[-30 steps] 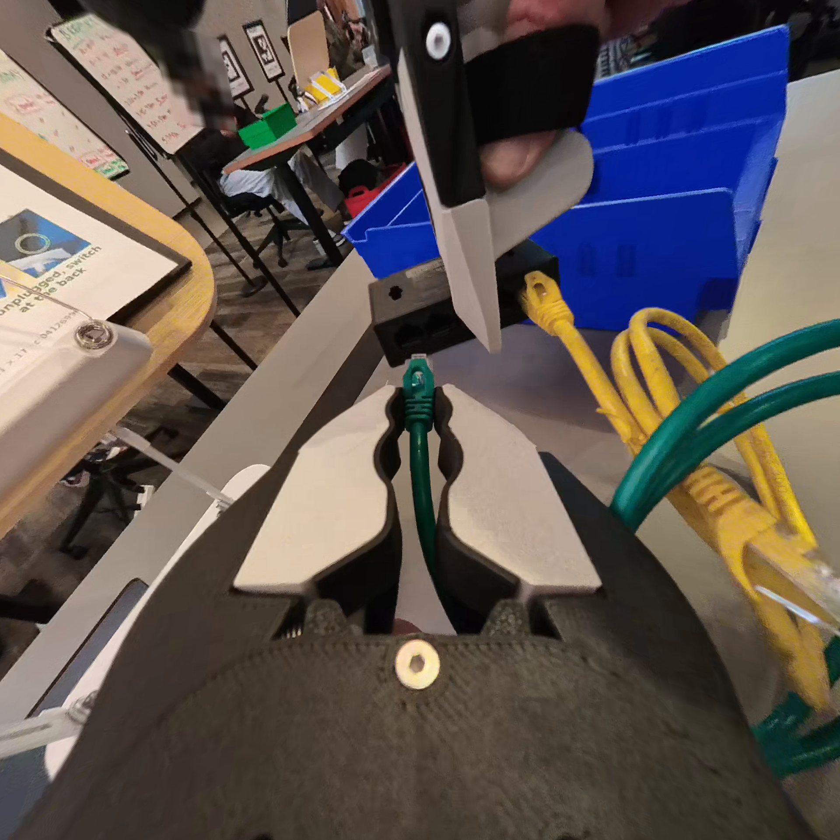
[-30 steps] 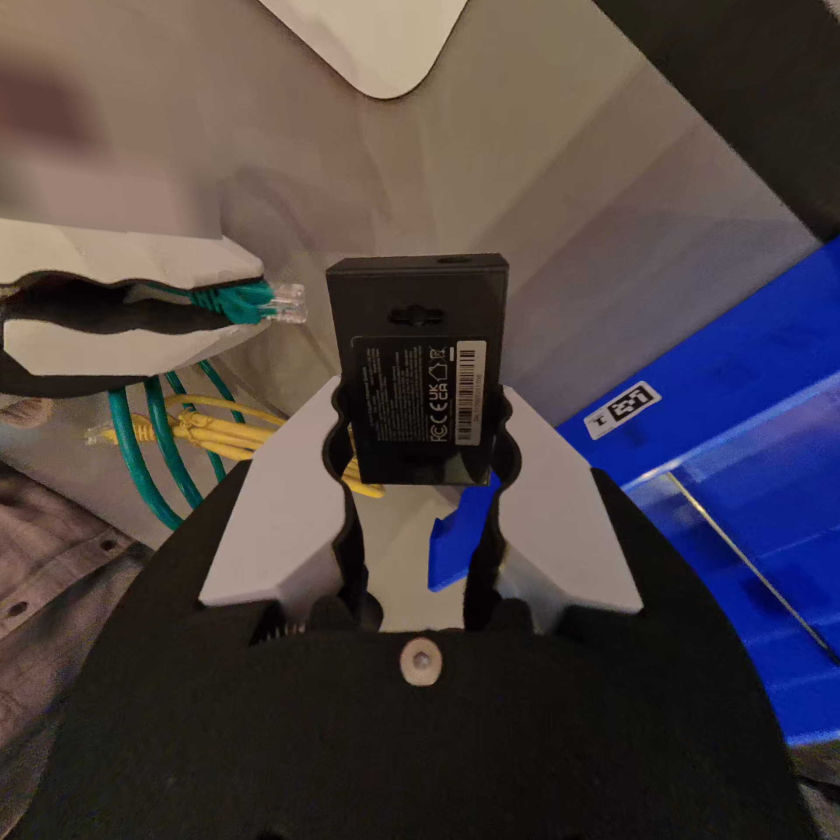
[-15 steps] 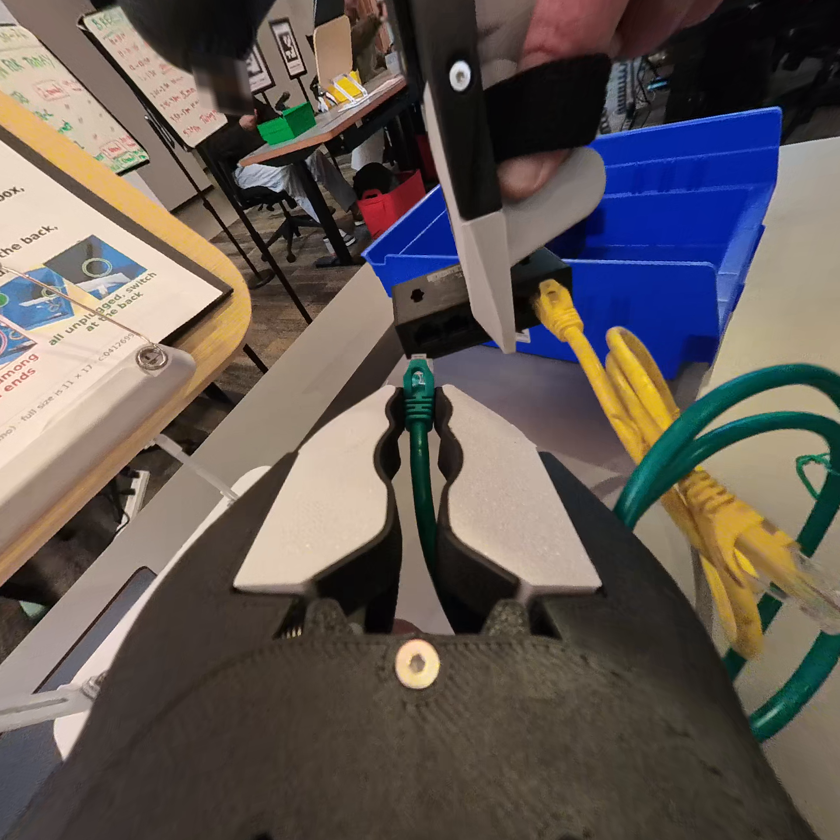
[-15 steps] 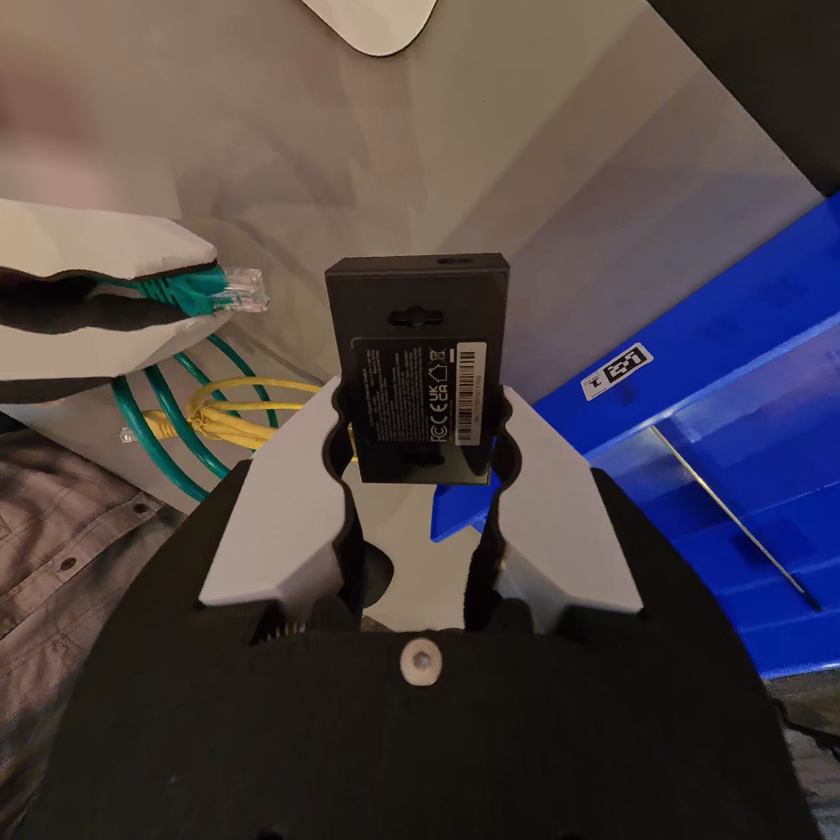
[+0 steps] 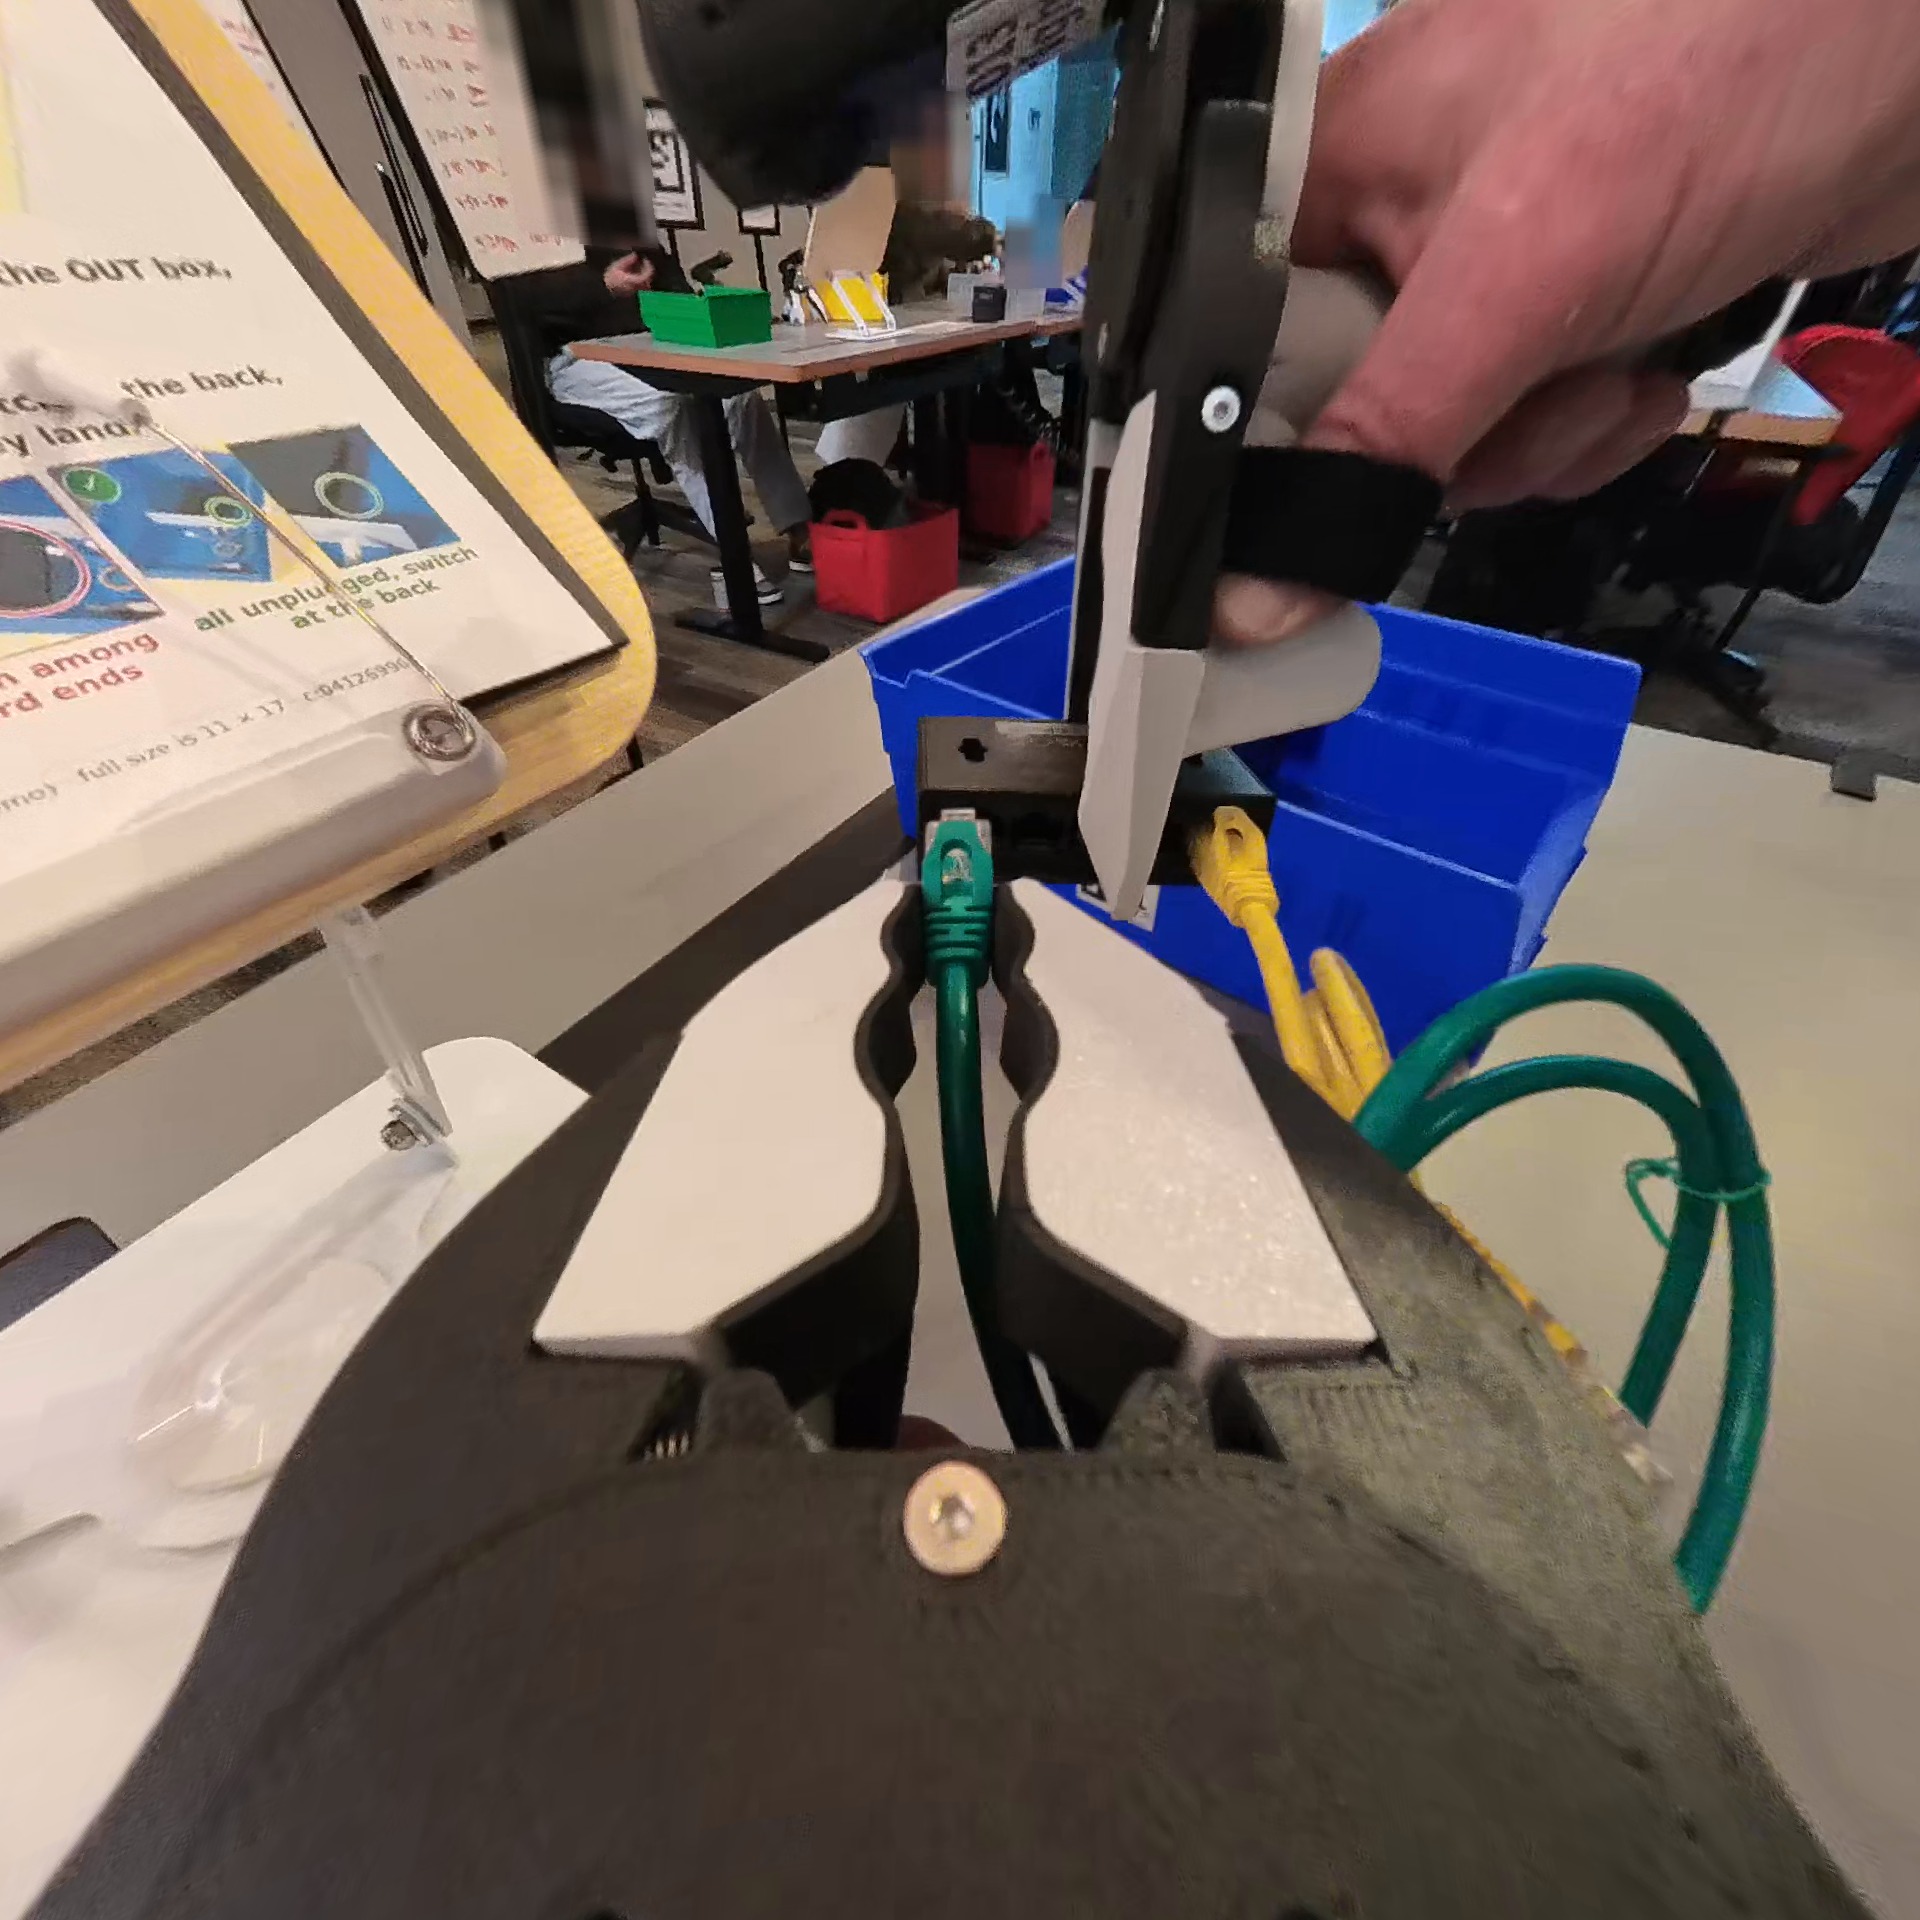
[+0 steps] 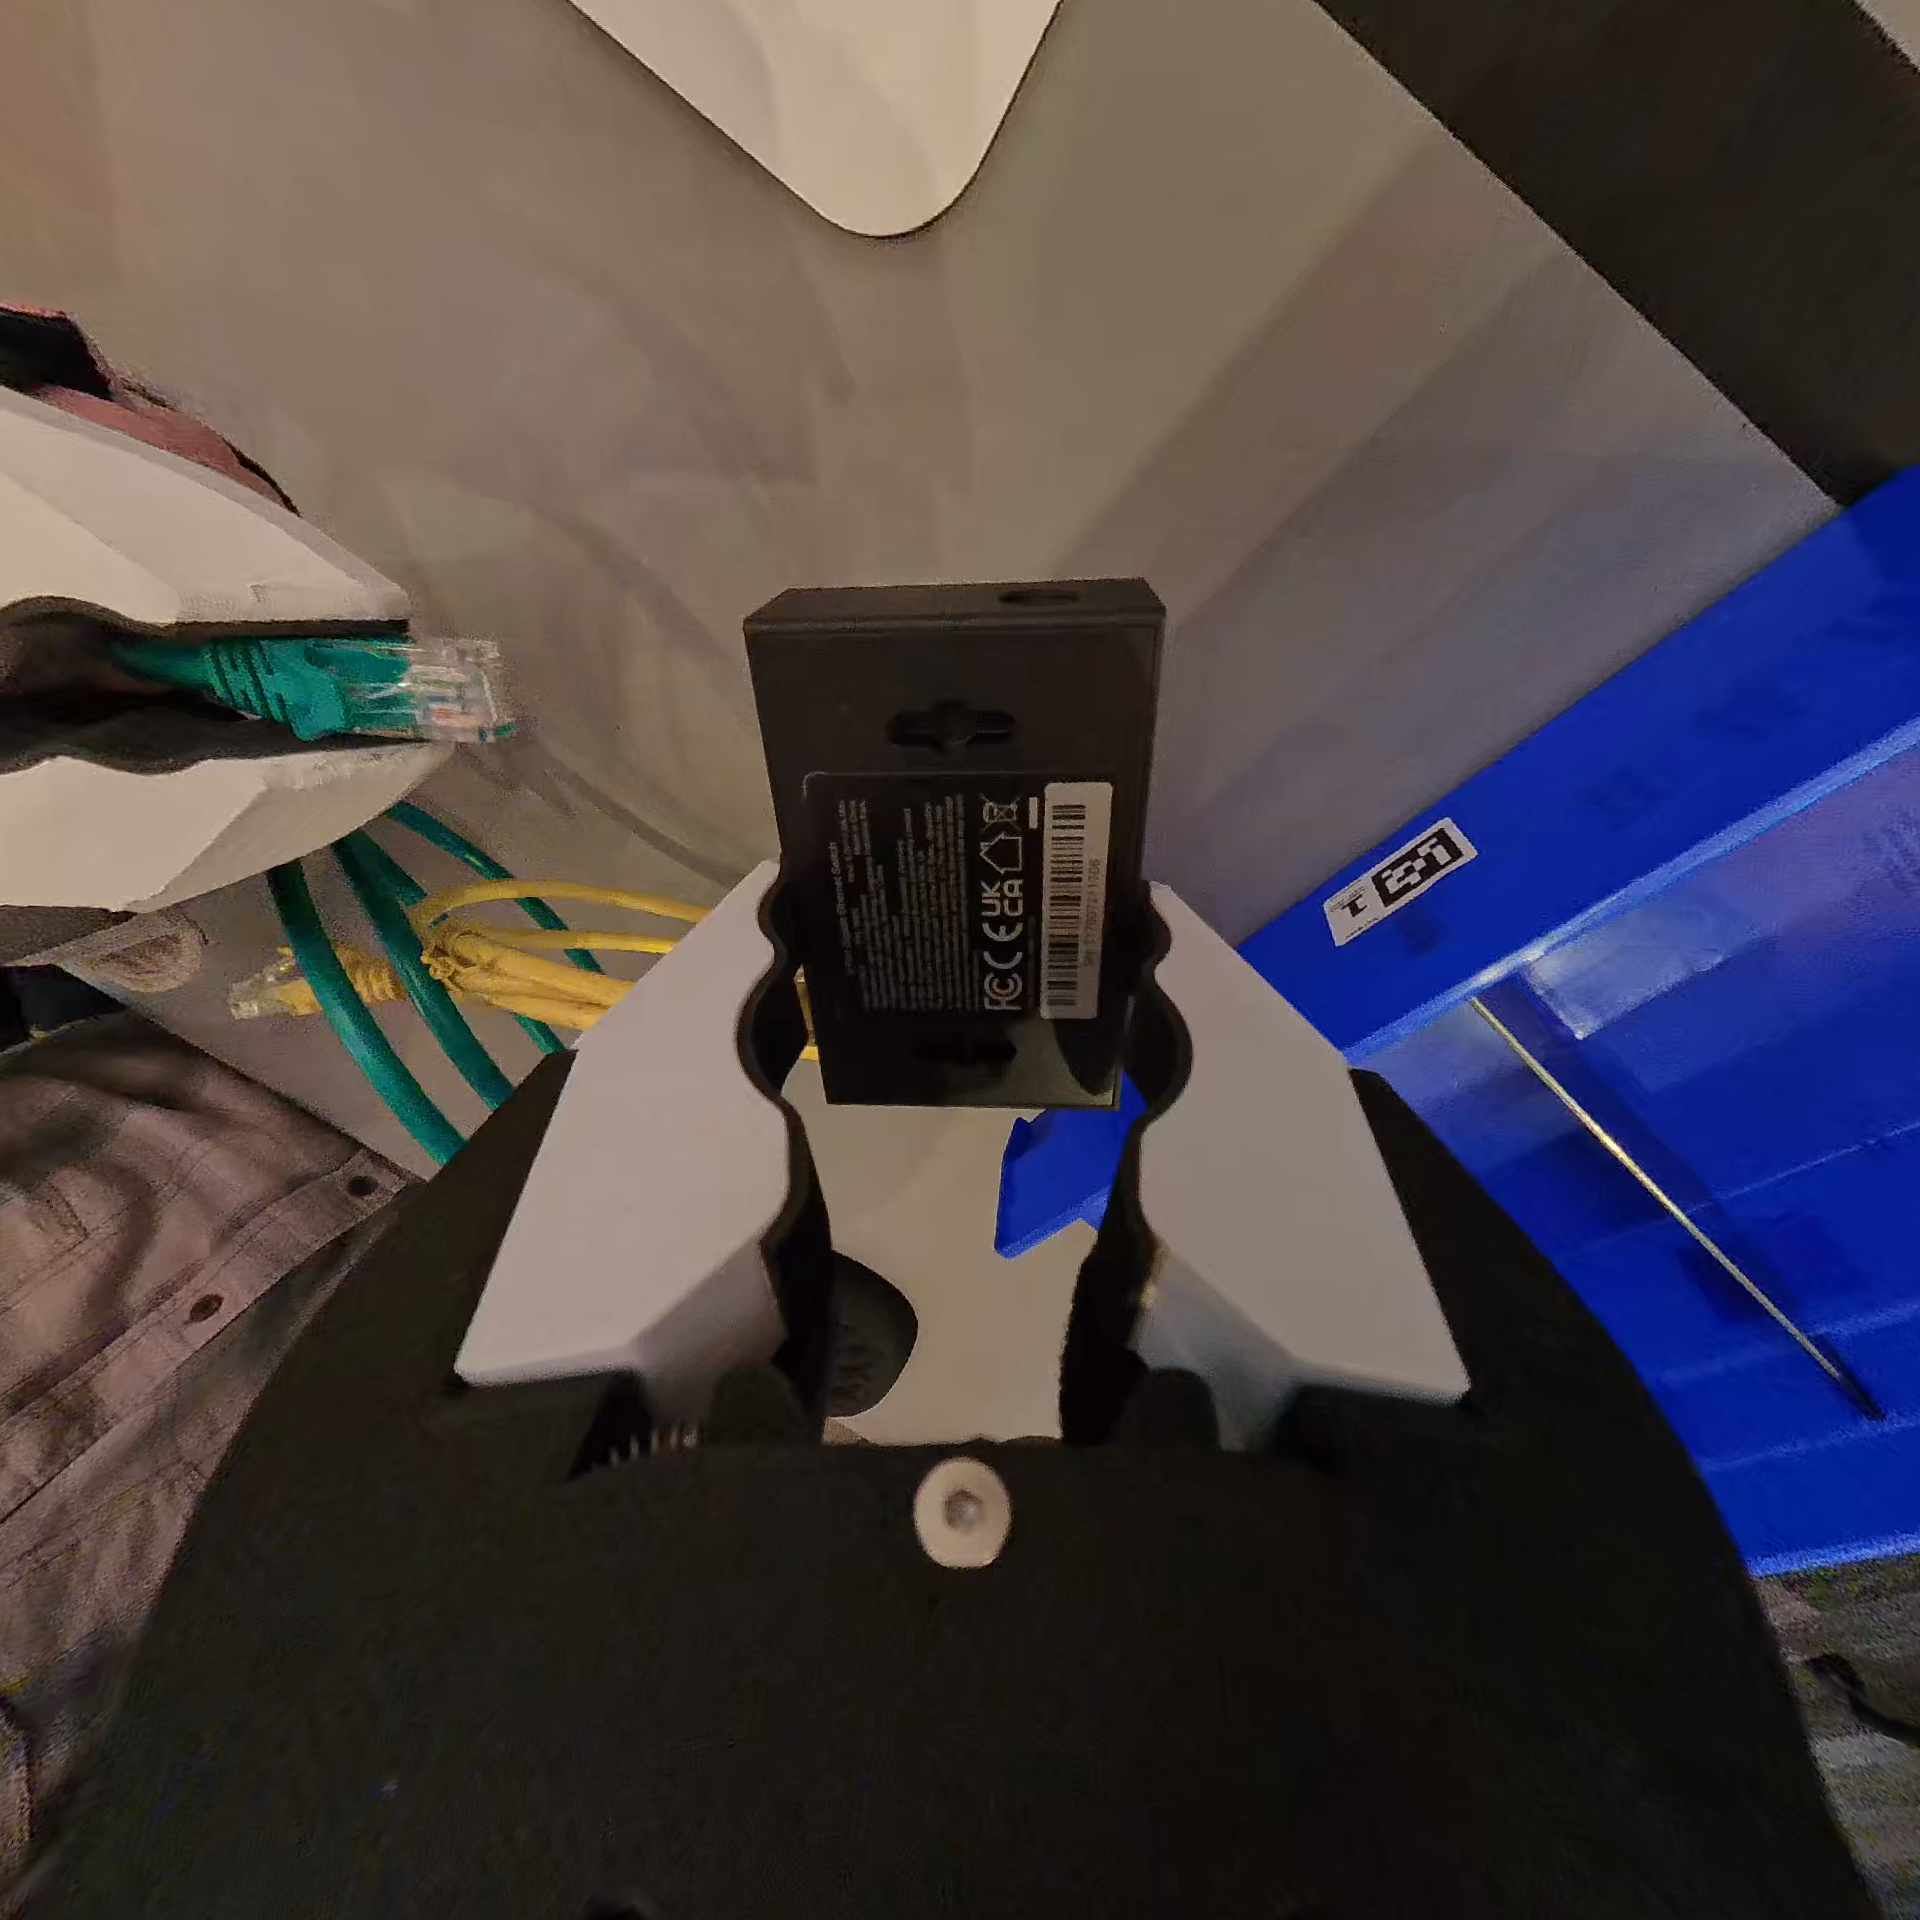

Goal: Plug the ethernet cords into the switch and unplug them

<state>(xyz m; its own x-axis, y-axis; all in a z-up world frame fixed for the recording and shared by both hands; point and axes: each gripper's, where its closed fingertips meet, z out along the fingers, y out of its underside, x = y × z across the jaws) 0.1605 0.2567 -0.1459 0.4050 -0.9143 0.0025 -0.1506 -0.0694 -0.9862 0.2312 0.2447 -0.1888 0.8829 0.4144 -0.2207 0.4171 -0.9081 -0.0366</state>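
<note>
My left tongs (image 5: 958,940) clench the green cord (image 5: 961,1081) just behind its plug, which sits at the switch (image 6: 951,831) without being seated. My right tongs (image 6: 961,982) grip that switch above the tabletop (image 5: 1714,935), the yellow cord (image 5: 1242,883) plugged in, the blue bin (image 5: 1455,790) behind

Black claw (image 5: 956,914), grey fingers (image 5: 1132,1143), silver screw (image 5: 954,1519)

Printed writing stands on the instruction sheet (image 5: 260,499), the switch (image 6: 951,831) label, and the blue bin (image 6: 1662,1039) tag.
</note>
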